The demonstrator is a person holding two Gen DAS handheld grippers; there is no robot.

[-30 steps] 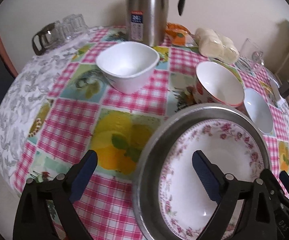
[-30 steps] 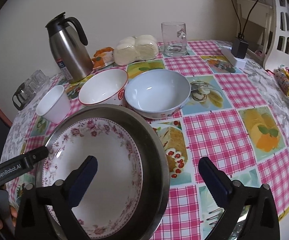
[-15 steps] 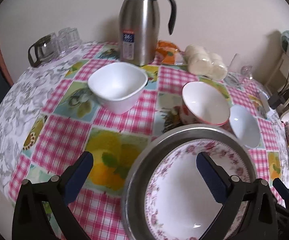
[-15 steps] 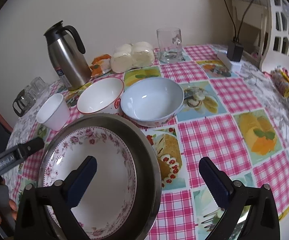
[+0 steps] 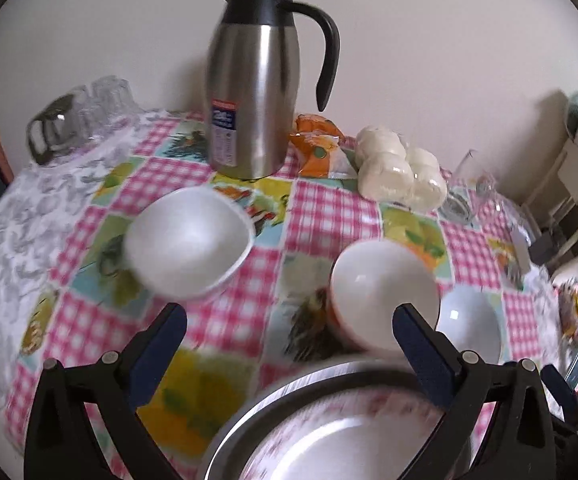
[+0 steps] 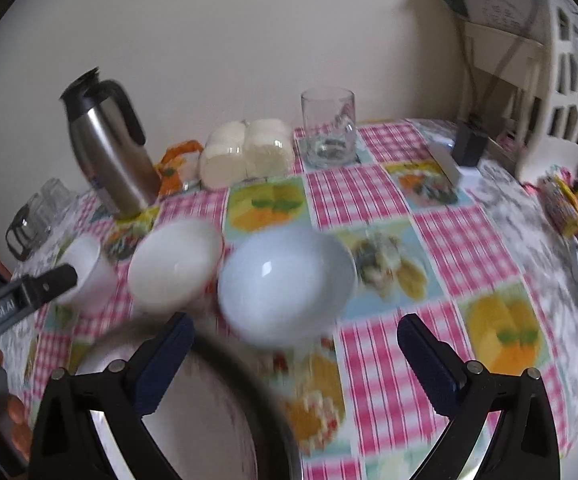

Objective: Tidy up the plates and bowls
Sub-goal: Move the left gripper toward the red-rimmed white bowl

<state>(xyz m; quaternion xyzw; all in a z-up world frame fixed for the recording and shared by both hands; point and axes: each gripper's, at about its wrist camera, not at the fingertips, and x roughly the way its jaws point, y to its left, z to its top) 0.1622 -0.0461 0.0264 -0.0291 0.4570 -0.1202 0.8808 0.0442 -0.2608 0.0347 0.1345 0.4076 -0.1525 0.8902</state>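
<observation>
I am holding the left gripper (image 5: 289, 344) and right gripper (image 6: 295, 354) spread wide, gripping nothing. The plate (image 5: 341, 444) is sitting at 6 o'clock, bowls (image 6: 285, 280) at 12.

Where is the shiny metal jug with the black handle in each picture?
Left wrist view: the shiny steel jug with the black lid and handle stands top middle, against the wall, behind the square white bowl.
Right wrist view: the same jug stands upper left, leaning in the curved picture.
Shared landmark: the clear bag of white buns, just right of the jug in both.
</observation>
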